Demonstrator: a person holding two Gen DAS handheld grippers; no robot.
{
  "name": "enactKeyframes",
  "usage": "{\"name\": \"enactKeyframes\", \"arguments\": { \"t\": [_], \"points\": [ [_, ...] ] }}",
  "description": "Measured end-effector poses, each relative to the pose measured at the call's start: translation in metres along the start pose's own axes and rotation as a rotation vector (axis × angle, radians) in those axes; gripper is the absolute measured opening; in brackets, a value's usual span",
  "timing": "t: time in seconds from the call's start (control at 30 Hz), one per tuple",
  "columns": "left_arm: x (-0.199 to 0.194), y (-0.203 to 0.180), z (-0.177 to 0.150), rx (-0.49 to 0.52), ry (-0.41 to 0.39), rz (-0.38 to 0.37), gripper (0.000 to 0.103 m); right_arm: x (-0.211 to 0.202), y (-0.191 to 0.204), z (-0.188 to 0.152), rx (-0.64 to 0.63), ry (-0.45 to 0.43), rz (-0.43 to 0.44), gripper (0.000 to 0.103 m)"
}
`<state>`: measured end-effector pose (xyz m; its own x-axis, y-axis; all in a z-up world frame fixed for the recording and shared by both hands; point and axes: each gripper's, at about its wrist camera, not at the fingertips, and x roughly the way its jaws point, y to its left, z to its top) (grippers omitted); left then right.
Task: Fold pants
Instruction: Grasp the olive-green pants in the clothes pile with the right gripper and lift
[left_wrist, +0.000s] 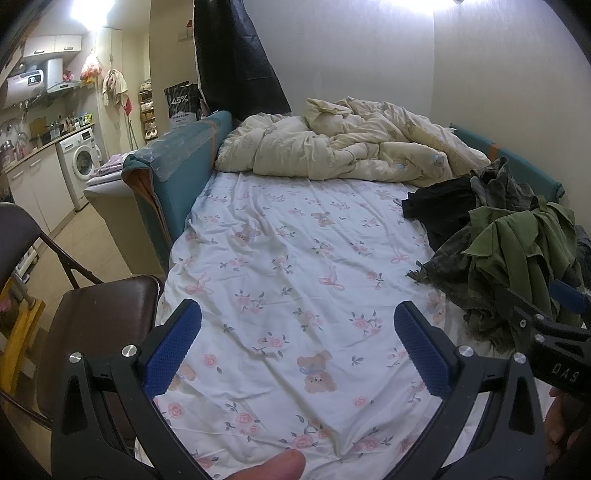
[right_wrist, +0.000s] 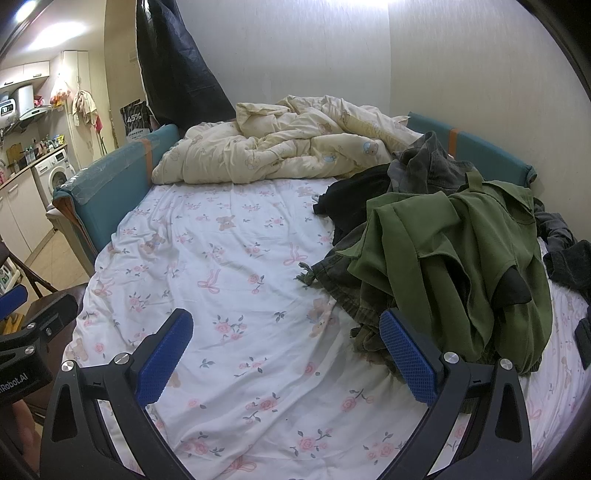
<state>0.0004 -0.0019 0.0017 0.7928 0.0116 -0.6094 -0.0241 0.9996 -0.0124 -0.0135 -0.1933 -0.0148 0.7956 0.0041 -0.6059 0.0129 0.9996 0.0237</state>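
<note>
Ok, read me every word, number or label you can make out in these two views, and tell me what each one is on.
"45%": dark bag beyond the bed's teal side panel.
"DAS": right gripper's black body, seen in the left wrist view.
"nRobot.AI", cut off at the frame edge: left gripper's black body, seen in the right wrist view.
Water heater display: digits, too blurred to read.
Small print under "45%": unreadable.

— Bed sheet (left_wrist: 280, 266): thin printed cotton-like cloth, matt, creased. Quilt (left_wrist: 343, 147): puffy, soft, matt.

— Olive pants (right_wrist: 454, 258): smooth woven cloth, matt. Left tongs (left_wrist: 297, 347): black matt plastic, blue knurled rubbery pads (left_wrist: 173, 349), shiny metal screws. Right tongs (right_wrist: 286, 354): same. Chair seat (left_wrist: 99, 314): glossy brown vinyl.
</note>
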Motion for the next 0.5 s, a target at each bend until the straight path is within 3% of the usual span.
{"name": "enactKeyframes", "arguments": {
  "t": [0.2, 0.27, 0.33, 0.5],
  "points": [
    [0.003, 0.0, 0.002, -0.029, 0.03, -0.013, 0.103, 0.002, -0.011, 0.005, -0.01, -0.019, -0.033, 0.103],
    [0.005, -0.002, 0.001, -0.024, 0.044, 0.022, 0.103, 0.003, -0.025, 0.009, 0.024, -0.019, -0.061, 0.103],
    [0.007, -0.005, -0.001, 0.005, 0.05, 0.086, 0.103, 0.002, -0.051, 0.016, 0.082, -0.027, -0.115, 0.103],
    [0.009, 0.002, -0.005, -0.015, 0.075, 0.079, 0.103, 0.008, -0.115, 0.03, 0.177, -0.008, -0.266, 0.103]
  ]
}}
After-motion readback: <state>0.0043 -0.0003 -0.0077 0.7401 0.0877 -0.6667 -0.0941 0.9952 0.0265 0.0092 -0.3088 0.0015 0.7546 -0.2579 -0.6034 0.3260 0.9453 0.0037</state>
